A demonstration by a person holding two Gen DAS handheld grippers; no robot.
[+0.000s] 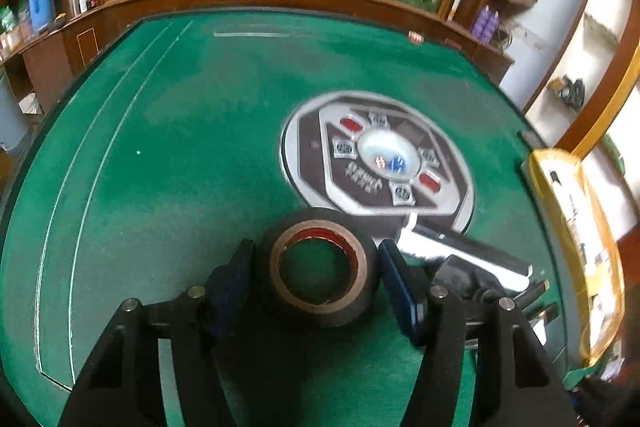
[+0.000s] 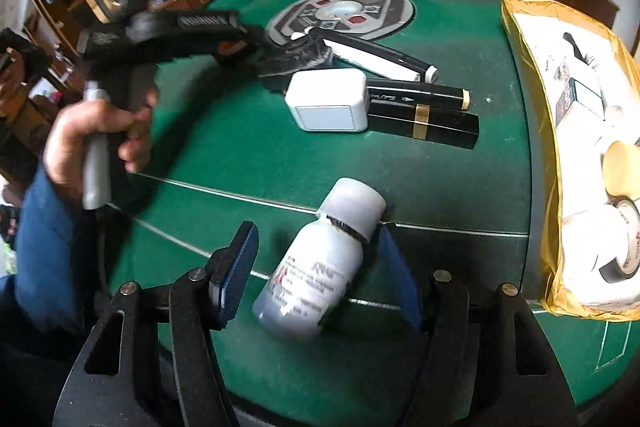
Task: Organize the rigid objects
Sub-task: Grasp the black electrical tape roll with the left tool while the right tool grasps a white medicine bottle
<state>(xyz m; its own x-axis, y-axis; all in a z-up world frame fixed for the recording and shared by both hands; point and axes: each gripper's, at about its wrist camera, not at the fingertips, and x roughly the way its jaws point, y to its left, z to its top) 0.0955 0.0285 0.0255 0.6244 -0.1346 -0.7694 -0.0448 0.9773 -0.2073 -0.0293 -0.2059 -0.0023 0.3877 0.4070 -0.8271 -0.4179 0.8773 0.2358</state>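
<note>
A black tape roll (image 1: 320, 269) with a brown core sits between the fingers of my left gripper (image 1: 318, 277), and both pads press its sides just above the green felt table (image 1: 180, 147). From the right wrist view, a hand holds that left gripper (image 2: 296, 59), which is blurred, beside the markers. A white bottle (image 2: 320, 267) with a white cap lies tilted between the fingers of my right gripper (image 2: 318, 275). One pad is against its neck and the other near its base.
A white charger block (image 2: 326, 101), black markers (image 2: 416, 95), a black case with a gold band (image 2: 424, 125) and a white-barrelled marker (image 2: 372, 61) lie mid-table. A yellow bag (image 2: 520, 27) holding tape rolls and a box lies at the right. A round control panel (image 1: 376, 163) sits at the centre.
</note>
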